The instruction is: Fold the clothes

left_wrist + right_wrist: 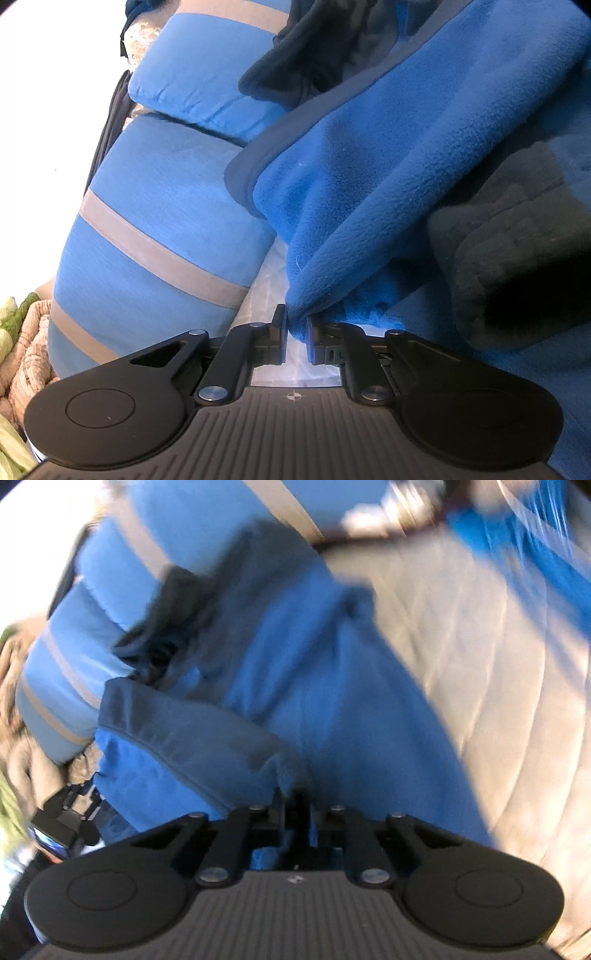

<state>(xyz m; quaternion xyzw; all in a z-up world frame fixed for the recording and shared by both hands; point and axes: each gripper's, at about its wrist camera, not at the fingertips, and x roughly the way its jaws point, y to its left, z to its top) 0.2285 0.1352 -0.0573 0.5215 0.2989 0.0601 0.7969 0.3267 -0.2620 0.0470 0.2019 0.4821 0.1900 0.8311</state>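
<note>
You are pinching the blue fleece garment [369, 166] in both claws, left claw [297, 328] and right claw [297, 808] each clamping its edge, cloth stretching between them over the quilted bed [480, 664].

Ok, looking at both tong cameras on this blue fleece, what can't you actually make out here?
- Garment type: the bright blue fleece garment with grey trim is bunched and cut off by the left wrist view's edges.
- Right tongs: they look shut on the fleece, but motion blur smears the contact.
- Dark fabric heap: shadowed, partly under the fleece; unidentifiable.
- Black device at the lower left of the right wrist view: blurred, probably the left tongs.
</note>
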